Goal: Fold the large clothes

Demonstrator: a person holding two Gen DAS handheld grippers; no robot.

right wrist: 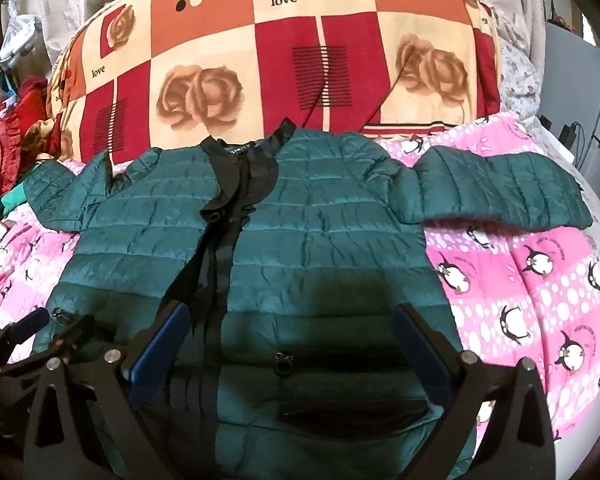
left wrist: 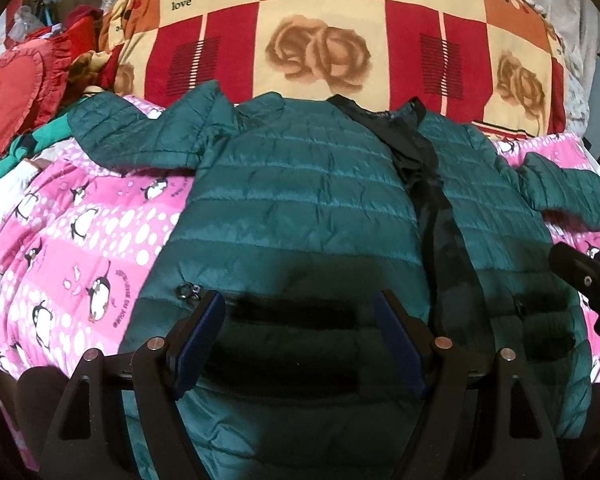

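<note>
A teal quilted puffer jacket (left wrist: 300, 200) (right wrist: 320, 232) lies flat on the bed, front up, collar far from me, both sleeves spread out to the sides. Its black-lined front opening (left wrist: 432, 208) (right wrist: 224, 240) runs down the middle. My left gripper (left wrist: 300, 308) hovers open above the jacket's left lower panel, near a zip pull (left wrist: 188, 291). My right gripper (right wrist: 292, 320) hangs open over the right lower panel and its pocket zip (right wrist: 282, 360). Neither holds any fabric. In the right wrist view the left gripper shows at the lower left edge (right wrist: 28, 340).
The jacket rests on a pink penguin-print bedspread (left wrist: 80, 240) (right wrist: 540, 300). A big red, orange and cream rose-patterned quilt (left wrist: 320, 40) (right wrist: 280, 60) is piled behind the collar. A red frilled heart cushion (left wrist: 12, 96) and other clothes lie at the far left.
</note>
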